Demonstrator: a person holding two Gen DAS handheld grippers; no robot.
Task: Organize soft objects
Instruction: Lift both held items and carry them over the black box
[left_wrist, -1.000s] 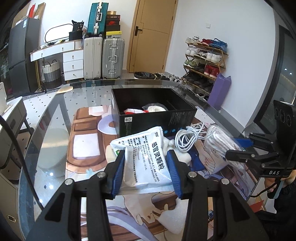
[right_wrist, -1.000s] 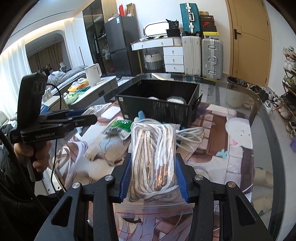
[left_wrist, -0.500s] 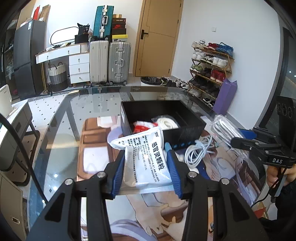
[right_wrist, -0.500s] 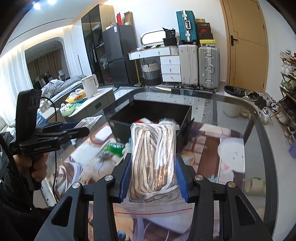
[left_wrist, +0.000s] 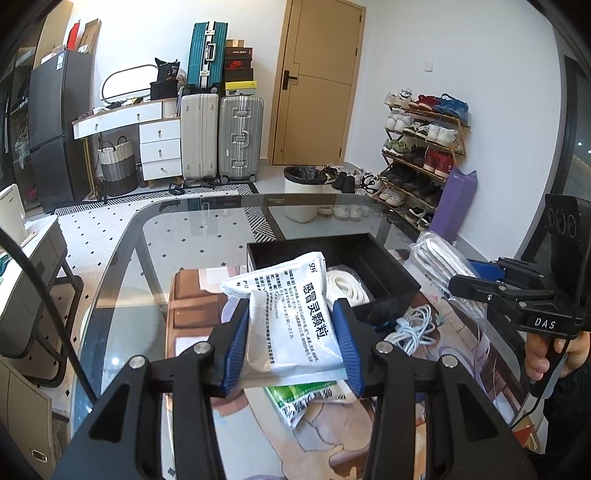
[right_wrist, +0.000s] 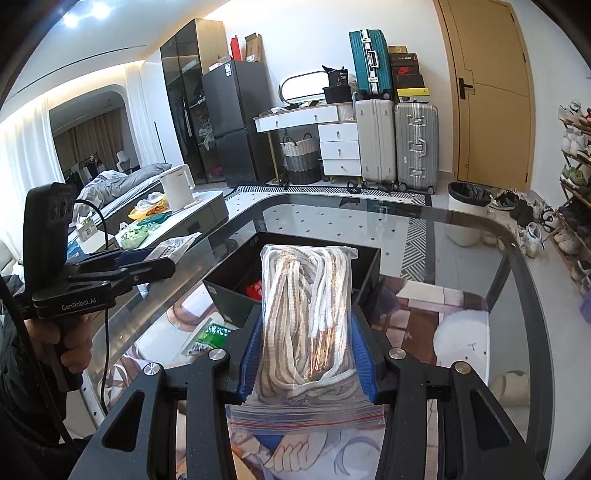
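My left gripper (left_wrist: 291, 325) is shut on a white medicine pouch (left_wrist: 291, 314) with Chinese print, held above the table just before the black box (left_wrist: 391, 273). A white rope coil (left_wrist: 345, 288) lies in the box. My right gripper (right_wrist: 304, 343) is shut on a clear zip bag of striped cords (right_wrist: 306, 314), held over the near edge of the black box (right_wrist: 225, 299). A red item (right_wrist: 255, 290) shows inside the box. The right gripper also shows in the left wrist view (left_wrist: 480, 286), and the left gripper in the right wrist view (right_wrist: 147, 267).
A green-and-white pouch (left_wrist: 306, 400) and a coiled white cable (left_wrist: 412, 328) lie on the illustrated mat (left_wrist: 332, 443) on the glass table (left_wrist: 147, 258). The green pouch also shows in the right wrist view (right_wrist: 212, 334). Suitcases, a bin and a shoe rack stand beyond.
Both grippers have risen and moved forward with their bags. They now stand above the black box's near edge, and the green pouch on the mat has come into view under the left one.
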